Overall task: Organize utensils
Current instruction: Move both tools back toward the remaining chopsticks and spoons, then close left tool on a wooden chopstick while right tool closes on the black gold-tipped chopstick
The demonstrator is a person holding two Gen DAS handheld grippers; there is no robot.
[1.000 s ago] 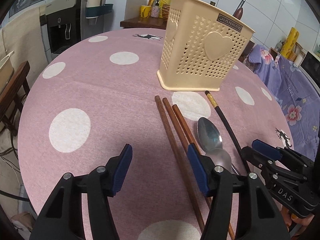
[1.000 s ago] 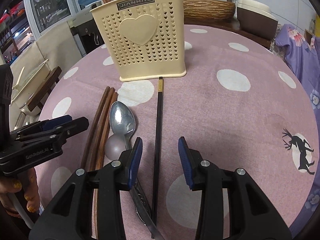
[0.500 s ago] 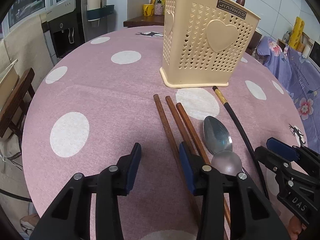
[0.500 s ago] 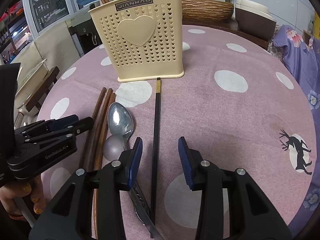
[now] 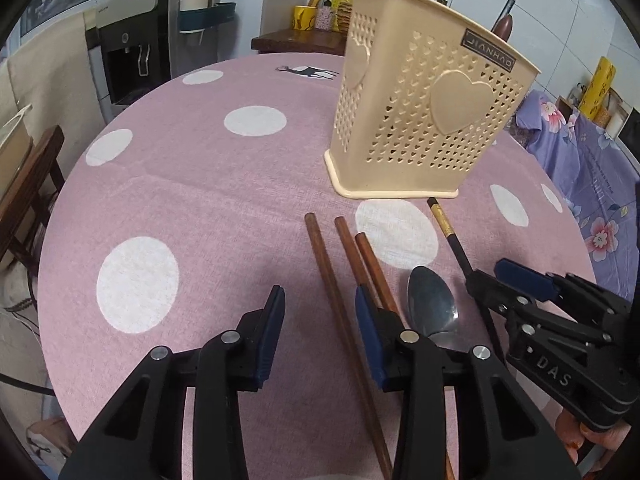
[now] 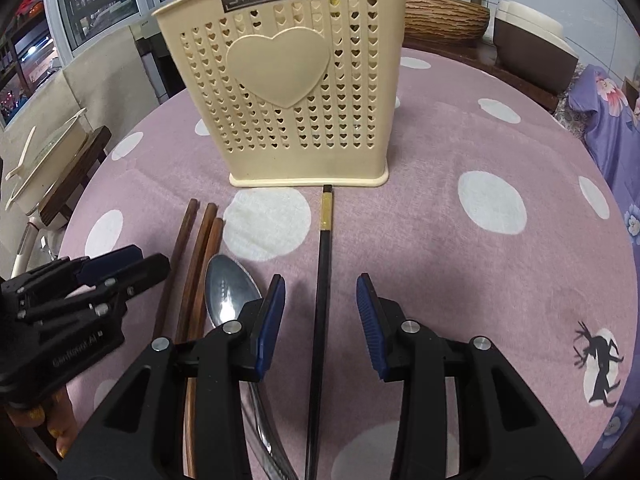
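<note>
A cream perforated utensil holder point(image 5: 420, 120) point(image 6: 296, 80) stands on the pink dotted table point(image 5: 200, 208). In front of it lie three brown chopsticks point(image 5: 348, 248) point(image 6: 196, 248), a metal spoon point(image 5: 430, 304) point(image 6: 228, 288) and a black chopstick with a gold band point(image 5: 452, 236) point(image 6: 322, 248). My left gripper point(image 5: 320, 332) point(image 6: 148, 259) is open low over the cloth, with the leftmost brown chopstick between its jaws and untouched. My right gripper point(image 6: 320, 316) point(image 5: 496, 280) is open astride the black chopstick, its pads apart from it.
Brown chopsticks stand inside the holder. A water dispenser point(image 5: 132, 52) and a wooden stool point(image 5: 36, 168) are off the table's left. Purple floral cloth point(image 5: 592, 168) lies to the right. A woven basket point(image 6: 444, 16) sits behind the table.
The left jaws have narrowed around the leftmost brown chopstick. The right gripper has moved forward toward the holder, and the black chopstick now lies centred between its jaws.
</note>
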